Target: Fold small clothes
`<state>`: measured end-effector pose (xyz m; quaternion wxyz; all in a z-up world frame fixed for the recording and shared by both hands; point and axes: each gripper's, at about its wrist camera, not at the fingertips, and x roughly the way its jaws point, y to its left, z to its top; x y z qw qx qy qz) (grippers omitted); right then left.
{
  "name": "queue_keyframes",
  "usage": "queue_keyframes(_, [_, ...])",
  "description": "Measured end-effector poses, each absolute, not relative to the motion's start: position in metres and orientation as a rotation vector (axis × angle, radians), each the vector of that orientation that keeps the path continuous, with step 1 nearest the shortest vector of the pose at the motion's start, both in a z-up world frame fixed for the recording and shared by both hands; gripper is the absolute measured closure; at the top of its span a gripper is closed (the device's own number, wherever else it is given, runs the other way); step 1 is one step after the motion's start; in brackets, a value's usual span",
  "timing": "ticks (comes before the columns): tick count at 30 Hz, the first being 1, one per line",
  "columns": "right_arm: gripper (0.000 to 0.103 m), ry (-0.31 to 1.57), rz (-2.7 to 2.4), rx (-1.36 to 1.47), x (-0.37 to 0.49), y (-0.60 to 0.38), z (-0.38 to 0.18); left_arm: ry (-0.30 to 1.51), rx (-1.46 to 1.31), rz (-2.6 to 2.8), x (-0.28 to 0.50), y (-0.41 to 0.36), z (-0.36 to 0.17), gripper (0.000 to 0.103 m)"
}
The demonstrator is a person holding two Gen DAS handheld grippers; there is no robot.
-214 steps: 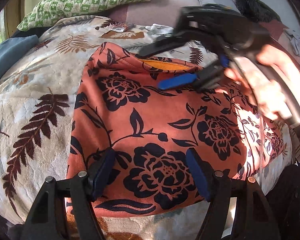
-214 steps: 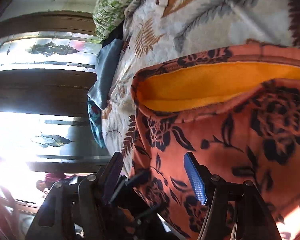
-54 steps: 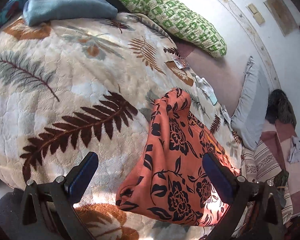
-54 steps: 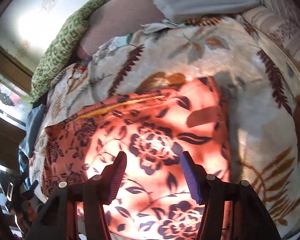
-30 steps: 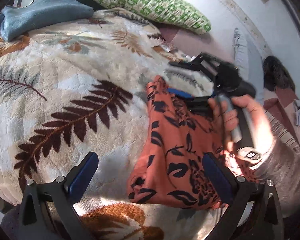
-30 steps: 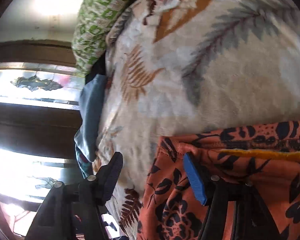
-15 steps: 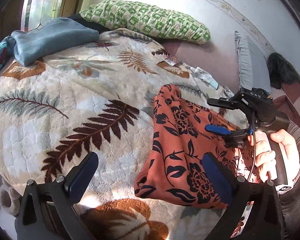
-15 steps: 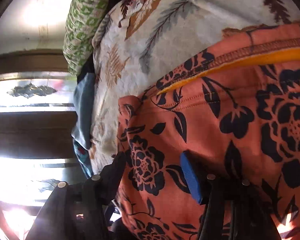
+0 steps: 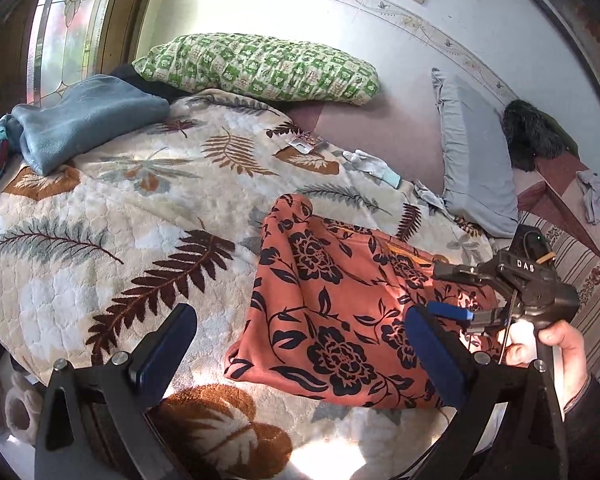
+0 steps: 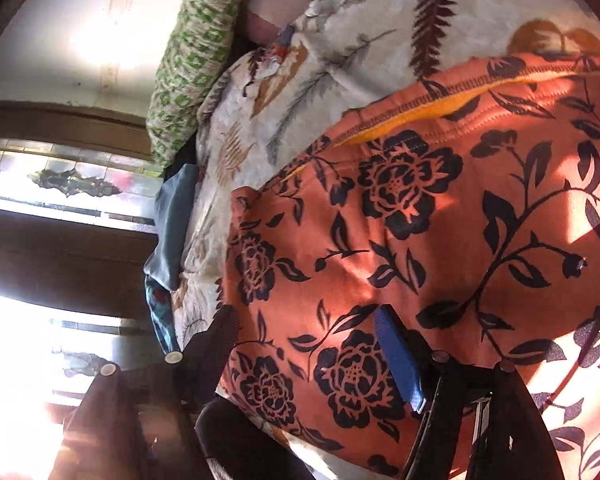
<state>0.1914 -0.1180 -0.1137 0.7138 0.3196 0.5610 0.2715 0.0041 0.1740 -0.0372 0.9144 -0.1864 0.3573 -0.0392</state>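
On the leaf-print blanket (image 9: 100,216), folded floral garment (image 9: 340,312) — lengthwise toward the wall — both claws wide, empty.

Garment (image 9: 332,312): orange, black floral print, yellow lining. Blanket (image 9: 100,216): cream, brown and grey fern leaves. Pillow (image 9: 256,68) at 12 o'clock: green-white checks. Gripper pads (image 9: 432,352) were blue.

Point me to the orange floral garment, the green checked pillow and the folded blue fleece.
Orange floral garment (image 9: 332,312): left wrist view, middle of its top face.
Green checked pillow (image 9: 260,68): left wrist view, centre of its side.
Folded blue fleece (image 9: 84,120): left wrist view, upper surface.
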Motion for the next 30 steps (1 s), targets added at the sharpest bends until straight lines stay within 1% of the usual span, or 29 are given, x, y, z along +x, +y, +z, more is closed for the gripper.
queue_keyframes(2, [0.025, 1.222, 0.647, 0.701, 0.182, -0.119, -0.111, 0.716, -0.375, -0.098, -0.002, 0.168, -0.026, 0.000])
queue_keyframes(3, [0.021, 1.232, 0.622, 0.670, 0.181, -0.119, -0.117, 0.710, -0.358, -0.106, -0.005, 0.164, -0.020, 0.000])
queue_keyframes(4, [0.021, 1.269, 0.556, 0.617, 0.181, -0.121, -0.132, 0.704, -0.339, -0.115, -0.008, 0.159, -0.015, 0.000])
queue_keyframes(5, [0.025, 1.321, 0.488, 0.619, 0.182, -0.127, -0.150, 0.697, -0.322, -0.123, -0.013, 0.155, -0.009, 0.000])
queue_keyframes(6, [0.026, 1.302, 0.471, 0.720, 0.180, -0.137, -0.155, 0.686, -0.309, -0.121, -0.017, 0.152, -0.004, 0.000])
queue_keyframes(8, [0.025, 1.282, 0.451, 0.815, 0.174, -0.144, -0.139, 0.672, -0.307, -0.113, -0.023, 0.149, 0.008, 0.000])
queue_keyframes(12, [0.024, 1.201, 0.506, 0.725, 0.167, -0.131, -0.098, 0.669, -0.336, -0.110, -0.029, 0.146, 0.027, 0.000])
queue_keyframes(13, [0.022, 1.197, 0.482, 0.699, 0.167, -0.130, -0.097, 0.677, -0.343, -0.112, -0.029, 0.145, 0.030, 0.000])
queue_keyframes(15, [0.022, 1.249, 0.372, 0.677, 0.167, -0.138, -0.115, 0.688, -0.357, -0.110, -0.032, 0.146, 0.035, 0.000])
queue_keyframes(16, [0.022, 1.299, 0.307, 0.703, 0.164, -0.146, -0.132, 0.696, -0.359, -0.111, -0.033, 0.147, 0.037, 0.000])
queue_keyframes(17, [0.023, 1.299, 0.268, 0.775, 0.158, -0.155, -0.143, 0.696, -0.365, -0.112, -0.034, 0.147, 0.038, 0.000])
queue_keyframes(18, [0.023, 1.243, 0.254, 0.857, 0.149, -0.166, -0.143, 0.694, -0.375, -0.109, -0.035, 0.149, 0.038, 0.000])
queue_keyframes(21, [0.023, 1.225, 0.195, 0.899, 0.140, -0.163, -0.130, 0.713, -0.410, -0.107, -0.036, 0.154, 0.038, 0.000])
queue_keyframes(24, [0.023, 1.139, 0.271, 0.792, 0.139, -0.141, -0.098, 0.709, -0.410, -0.095, -0.042, 0.159, 0.039, 0.000])
queue_keyframes(26, [0.022, 1.129, 0.331, 0.721, 0.137, -0.127, -0.094, 0.700, -0.411, -0.083, -0.047, 0.164, 0.040, 0.000])
queue_keyframes(27, [0.022, 1.150, 0.317, 0.682, 0.136, -0.125, -0.101, 0.699, -0.417, -0.076, -0.049, 0.166, 0.041, 0.000])
queue_keyframes(29, [0.022, 1.268, 0.199, 0.642, 0.128, -0.129, -0.133, 0.702, -0.434, -0.068, -0.051, 0.170, 0.040, 0.000])
queue_keyframes(30, [0.022, 1.265, 0.187, 0.684, 0.122, -0.135, -0.145, 0.706, -0.438, -0.066, -0.052, 0.171, 0.039, 0.000])
